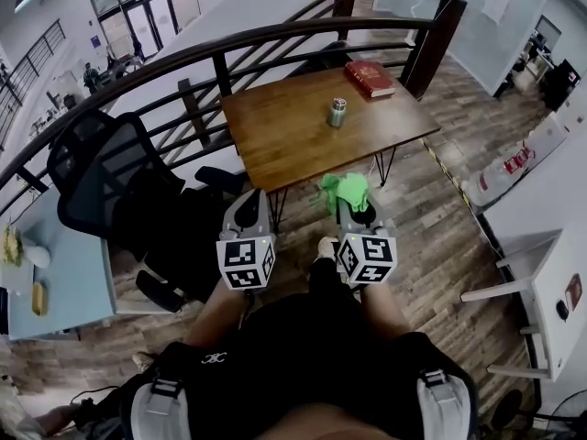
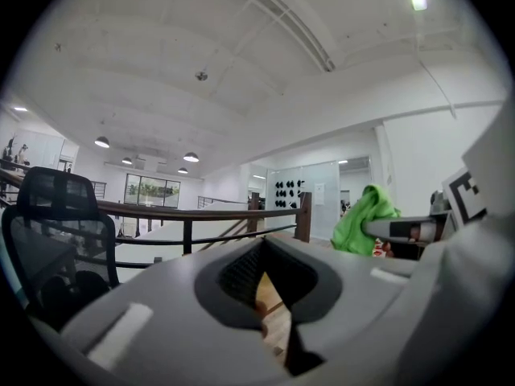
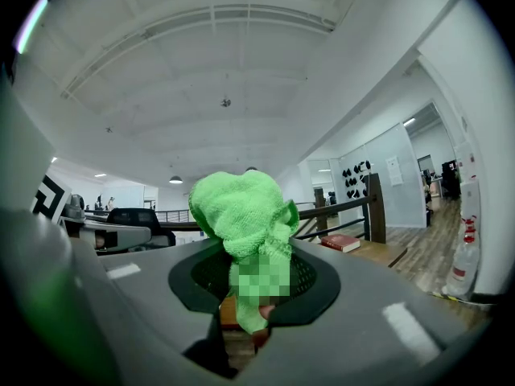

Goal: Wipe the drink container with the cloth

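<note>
The small metal drink container with a green body [image 1: 337, 112] stands upright on the brown wooden tabletop [image 1: 284, 140], towards its far side, and nothing touches it. A red hardcover book [image 1: 370, 78] lies near it at the far right corner. Both grippers hang short of the table's near edge, well apart from the container. The right gripper [image 1: 354, 211] has its jaws clamped on a bright green terry cloth [image 1: 346, 190], which bunches up above them. The left gripper [image 1: 246, 214] has its jaws closed with nothing between them. A black mesh office chair [image 1: 99, 168] stands to the left, beside a curved dark railing [image 1: 229, 46].
</note>
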{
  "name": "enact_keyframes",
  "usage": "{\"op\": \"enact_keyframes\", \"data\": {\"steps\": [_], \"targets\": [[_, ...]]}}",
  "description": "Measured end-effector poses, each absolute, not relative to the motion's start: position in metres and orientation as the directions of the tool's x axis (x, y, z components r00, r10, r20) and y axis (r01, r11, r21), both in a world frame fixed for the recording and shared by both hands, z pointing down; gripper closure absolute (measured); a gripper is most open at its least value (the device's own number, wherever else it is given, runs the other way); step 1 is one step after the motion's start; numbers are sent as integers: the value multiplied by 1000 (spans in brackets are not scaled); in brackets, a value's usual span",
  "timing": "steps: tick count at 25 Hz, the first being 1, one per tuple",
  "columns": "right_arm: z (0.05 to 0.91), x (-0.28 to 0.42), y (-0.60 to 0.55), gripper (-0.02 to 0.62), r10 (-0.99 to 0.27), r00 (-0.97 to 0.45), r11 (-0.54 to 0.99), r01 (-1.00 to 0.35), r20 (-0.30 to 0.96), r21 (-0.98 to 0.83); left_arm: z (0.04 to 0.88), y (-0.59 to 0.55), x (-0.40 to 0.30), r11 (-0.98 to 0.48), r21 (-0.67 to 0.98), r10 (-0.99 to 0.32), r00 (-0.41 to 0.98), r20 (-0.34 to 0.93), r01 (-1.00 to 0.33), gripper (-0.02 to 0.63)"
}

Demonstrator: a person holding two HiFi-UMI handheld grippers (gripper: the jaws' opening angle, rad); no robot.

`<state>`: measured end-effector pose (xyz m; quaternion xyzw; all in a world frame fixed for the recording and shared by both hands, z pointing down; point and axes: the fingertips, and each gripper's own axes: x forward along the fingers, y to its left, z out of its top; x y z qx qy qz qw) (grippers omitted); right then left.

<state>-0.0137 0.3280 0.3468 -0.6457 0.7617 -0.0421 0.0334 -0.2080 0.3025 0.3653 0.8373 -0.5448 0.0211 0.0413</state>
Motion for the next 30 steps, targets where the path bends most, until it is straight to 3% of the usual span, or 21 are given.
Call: {"op": "enact_keyframes", "data": {"steps": [10, 30], "targets": [[359, 15, 247, 500, -983, -184, 181, -977, 13, -116, 373, 224, -178, -407, 50, -907, 410, 95, -912, 555], [363, 119, -60, 500, -948, -315, 303, -938, 48, -170, 356, -58, -72, -294, 36, -947, 296, 126, -955, 555]]}}
